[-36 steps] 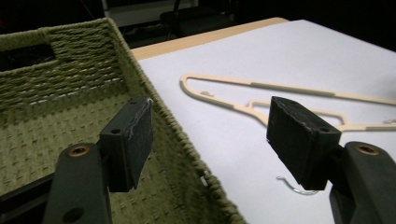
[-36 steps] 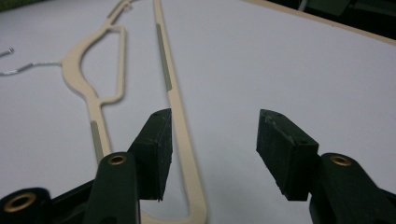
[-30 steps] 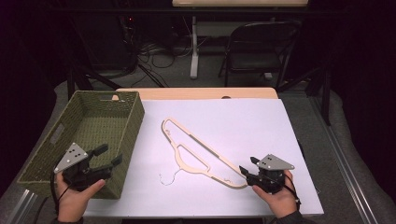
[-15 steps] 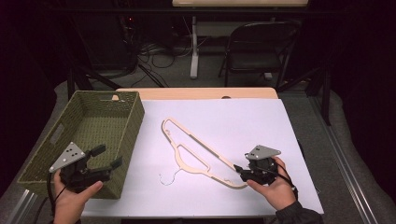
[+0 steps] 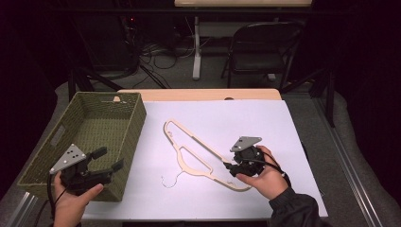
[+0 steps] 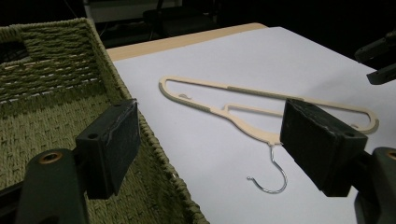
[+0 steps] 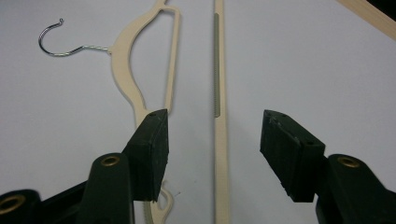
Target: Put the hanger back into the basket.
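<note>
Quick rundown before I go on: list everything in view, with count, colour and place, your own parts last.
Hanger: one, cream with metal hook, flat on the sheet, centre.
Basket: one, green woven, table's left side.
Sheet: one, white, covering the table.
Table: one, wood edge at the far side.
Chair: one, dark, beyond the table.
Left tongs: black, open, over the basket's near corner.
Right tongs: black, open, straddling the hanger's bar.
</note>
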Demonstrator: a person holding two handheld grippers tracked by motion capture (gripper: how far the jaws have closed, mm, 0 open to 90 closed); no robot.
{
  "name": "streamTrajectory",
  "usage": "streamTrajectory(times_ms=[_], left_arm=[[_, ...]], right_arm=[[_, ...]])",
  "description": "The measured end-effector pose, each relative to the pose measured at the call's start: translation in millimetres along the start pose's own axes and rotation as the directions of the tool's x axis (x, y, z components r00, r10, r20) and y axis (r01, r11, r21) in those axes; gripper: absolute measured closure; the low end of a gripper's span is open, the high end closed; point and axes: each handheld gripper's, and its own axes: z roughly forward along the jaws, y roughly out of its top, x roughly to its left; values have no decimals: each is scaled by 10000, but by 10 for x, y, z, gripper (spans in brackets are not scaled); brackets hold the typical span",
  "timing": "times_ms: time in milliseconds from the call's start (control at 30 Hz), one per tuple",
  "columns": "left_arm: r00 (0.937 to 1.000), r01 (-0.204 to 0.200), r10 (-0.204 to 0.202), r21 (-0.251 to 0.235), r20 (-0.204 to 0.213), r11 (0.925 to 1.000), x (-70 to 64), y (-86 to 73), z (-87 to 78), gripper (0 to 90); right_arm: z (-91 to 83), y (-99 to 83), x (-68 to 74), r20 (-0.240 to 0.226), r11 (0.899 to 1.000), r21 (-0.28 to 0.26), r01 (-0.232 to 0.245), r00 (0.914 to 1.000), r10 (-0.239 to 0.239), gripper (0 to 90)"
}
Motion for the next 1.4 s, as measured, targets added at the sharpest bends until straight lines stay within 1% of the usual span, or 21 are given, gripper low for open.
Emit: streamTrajectory(times_ms=[100,133,233,267,300,367,467,567,667,700,800,833,900,967,1033,1100,1133,1167,1300,1367,1400], left_arm=[[10000,27,-27,-5,34,10000,7,-4,5,204],[10000,27,-27,-5,34,10000,7,-4,5,204],[10000,-12,12,39,28,10000,7,-5,6,204],[10000,-1,1,50,35,10000,7,-6,8,204],[10000,-3,2,61,41,10000,8,-6,9,204],[10000,-2,1,111,45,9999,9,-7,14,204],[10000,6,-7,138,42,9999,10,-10,21,204],[10000,26,-26,192,43,9998,11,-16,32,204],[10000,-30,30,219,10,9998,8,-16,35,204],[10000,-35,35,263,-1,9996,8,-16,37,204],[10000,-63,64,271,-40,9996,8,-17,38,204],[10000,-42,43,288,-31,9996,9,-18,38,204],[10000,-36,37,293,-42,9996,8,-18,39,204],[10000,-66,65,335,35,9994,5,-21,44,224],[10000,-58,56,359,66,9993,3,-21,46,232],[9999,-35,31,346,120,9994,2,-22,51,234],[9999,-35,31,346,120,9994,2,-22,51,241],[9999,-45,41,354,117,9994,3,-23,48,244],[10000,-55,53,362,65,9993,8,-23,45,244],[9999,-104,105,338,-36,9994,13,-25,43,244],[9999,-104,105,338,-36,9994,13,-25,43,244]], right_arm=[[9,62,-7,-25,9998,160,76,10000,-76,420],[24,73,-12,1,10000,37,76,10000,-76,420],[35,124,-31,-29,9990,428,109,9999,-108,419],[29,148,-40,3,9971,755,114,9999,-115,419],[54,159,-50,-43,9980,636,67,10000,-64,420],[70,207,-69,-62,9957,924,26,10000,-20,426],[89,258,-87,-75,9943,1064,23,10000,-15,439],[140,372,-119,-261,9864,1640,-130,9995,175,494],[201,409,-123,-398,9858,1650,-302,9985,372,513],[236,458,-128,-410,9775,2095,-265,9985,358,537],[307,516,-127,-331,9742,2238,-291,9988,375,546],[330,535,-133,-473,9740,2248,-288,9981,405,553],[348,555,-136,-447,9727,2298,-311,9981,425,556],[394,632,-155,-515,9576,2863,-326,9975,494,558],[418,651,-150,-493,9560,2905,-419,9971,587,565],[481,716,-159,-512,9482,3148,-417,9968,609,593],[481,716,-159,-512,9482,3148,-417,9968,609,593],[542,746,-164,-495,9421,3319,-474,9965,676,595],[628,785,-173,-511,9355,3505,-445,9965,666,608],[716,809,-162,-540,9289,3669,-508,9957,758,617],[716,809,-162,-540,9289,3669,-508,9957,758,617]])
